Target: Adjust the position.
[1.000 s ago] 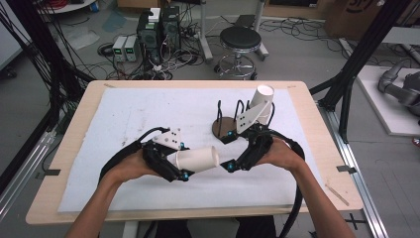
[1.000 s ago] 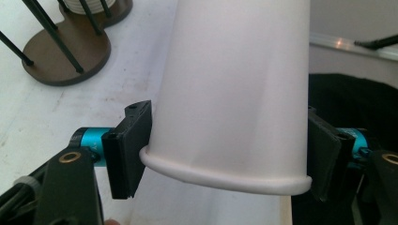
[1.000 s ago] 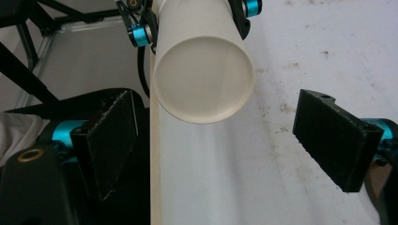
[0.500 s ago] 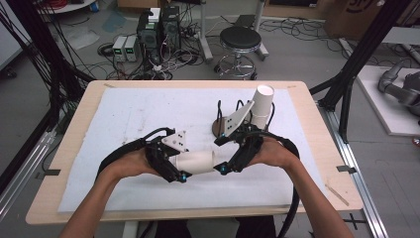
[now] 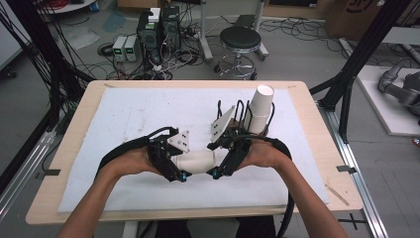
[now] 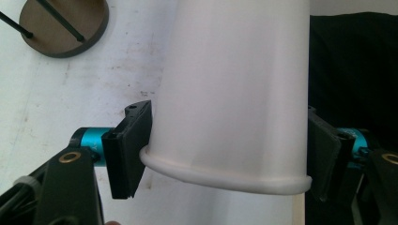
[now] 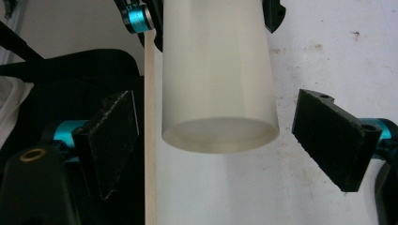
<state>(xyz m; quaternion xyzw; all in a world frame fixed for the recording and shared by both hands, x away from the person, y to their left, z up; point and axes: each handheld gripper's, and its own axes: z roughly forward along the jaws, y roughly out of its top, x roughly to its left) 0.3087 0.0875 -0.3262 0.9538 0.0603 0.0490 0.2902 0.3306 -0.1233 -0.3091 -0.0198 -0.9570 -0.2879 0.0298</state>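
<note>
Since the earlier frames the right gripper [image 5: 214,173] has slid in toward the left gripper [image 5: 182,176], w/ the two hands now close together near the front-middle of the table [image 5: 69,119]. Between them a white paper cup [image 5: 197,161] lies on its side, held off the white mat [image 5: 124,114], rim end toward the left gripper, base end toward the right. Left gripper view: both black pads clamp the cup [image 6: 234,93] just above its rolled rim, so the left tongs are pinching the cup. Right gripper view: the cup's closed base [image 7: 219,133] sits between the pads, but w/ a gap each side; right tongs spread, not touching it yet, and the left gripper's blue-tipped jaws show at the far end. Behind the right hand, a black wire rack [image 5: 245,116] on a round brown base stands on the mat, w/ another white cup [image 5: 261,106] set upside down on it. Beyond the table: a stool [image 5: 239,39] and cabled electronics boxes [image 5: 157,27] on the floor.
</note>
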